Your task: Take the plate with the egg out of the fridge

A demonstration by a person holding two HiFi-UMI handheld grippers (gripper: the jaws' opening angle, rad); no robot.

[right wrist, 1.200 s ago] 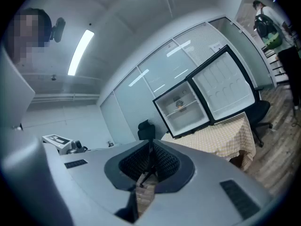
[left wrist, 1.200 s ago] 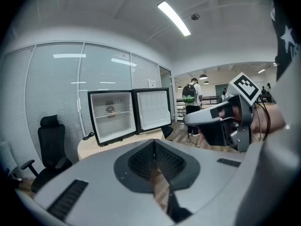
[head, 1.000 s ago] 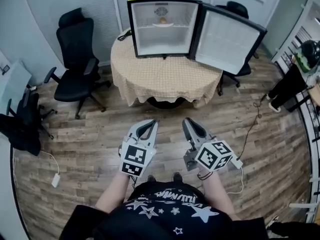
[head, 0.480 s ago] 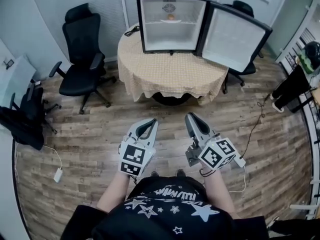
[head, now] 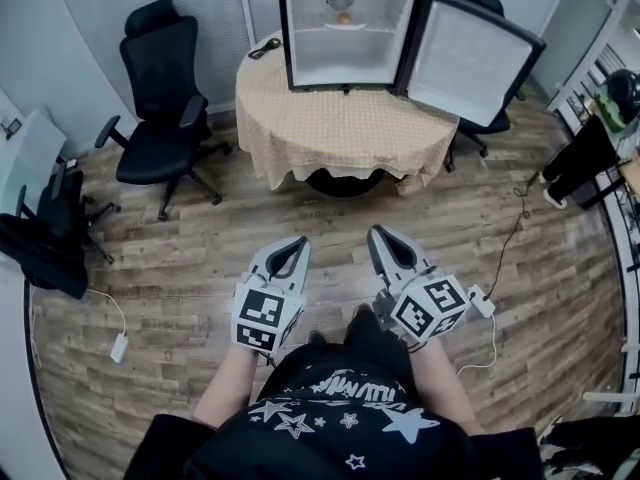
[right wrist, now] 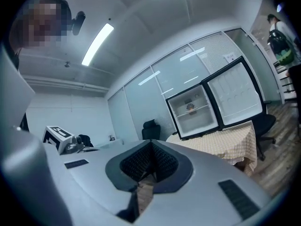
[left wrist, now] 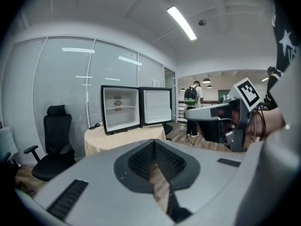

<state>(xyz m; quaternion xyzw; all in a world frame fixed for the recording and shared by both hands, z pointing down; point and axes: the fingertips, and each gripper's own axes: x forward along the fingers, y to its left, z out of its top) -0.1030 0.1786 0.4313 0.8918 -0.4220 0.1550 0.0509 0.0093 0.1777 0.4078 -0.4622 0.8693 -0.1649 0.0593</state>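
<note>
**Fridge open, plate not yet reached**

- Status: the black mini fridge [head: 340,63] is sitting on the round bench with the beige checked cloth [head: 345,128], and its white-lined fridge door [head: 470,58] is hanging wide open to the right. So access is done, by the look of it.
- The white plate with the egg [head: 344,22] is resting on the fridge's upper shelf, centred and untouched.
- Left to do: close the distance, open up, grip the plate rim, draw it out level so the egg isn't rolling off.
- Left tongs [head: 296,242]: jaws are lying together, nothing between them.
- Right tongs [head: 378,232]: jaws have just been closing the last bit and are now meeting at the tips, nothing between them.
- Relative position: both tongs are hanging side by side over the wood-plank floor [head: 180,258], pointing roughly at the fridge. The plate is lying well apart from them, ahead and higher, beyond the near edge of the bench. Both gripper views are showing it small in the distance, above the tips.
</note>
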